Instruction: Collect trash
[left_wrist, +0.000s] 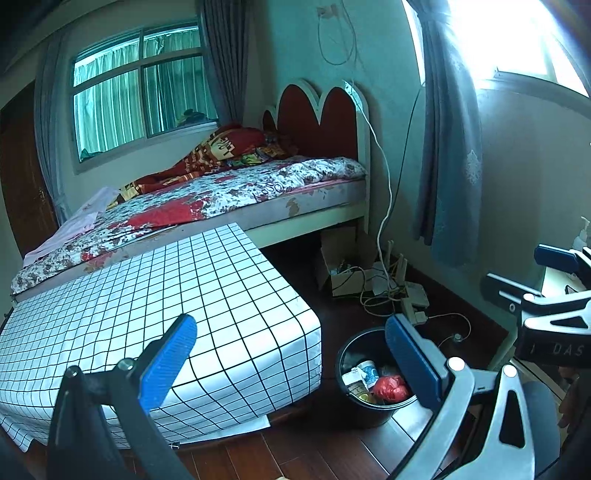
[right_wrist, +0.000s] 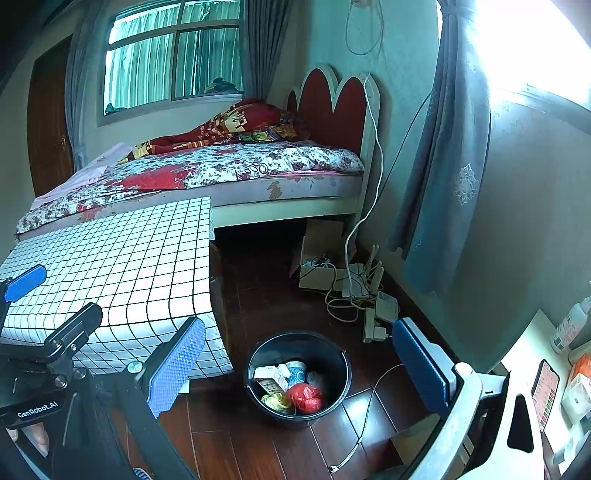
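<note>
While agape, right gripper above bucket

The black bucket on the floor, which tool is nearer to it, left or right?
Probably the right. The bucket sits centred between the right tool's open fingers, just ahead. From the left tool it lies off to the right, behind the right finger.

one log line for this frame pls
left gripper: open, empty | right gripper: open, empty | bucket: on floor, holds trash | red bag: inside
</note>
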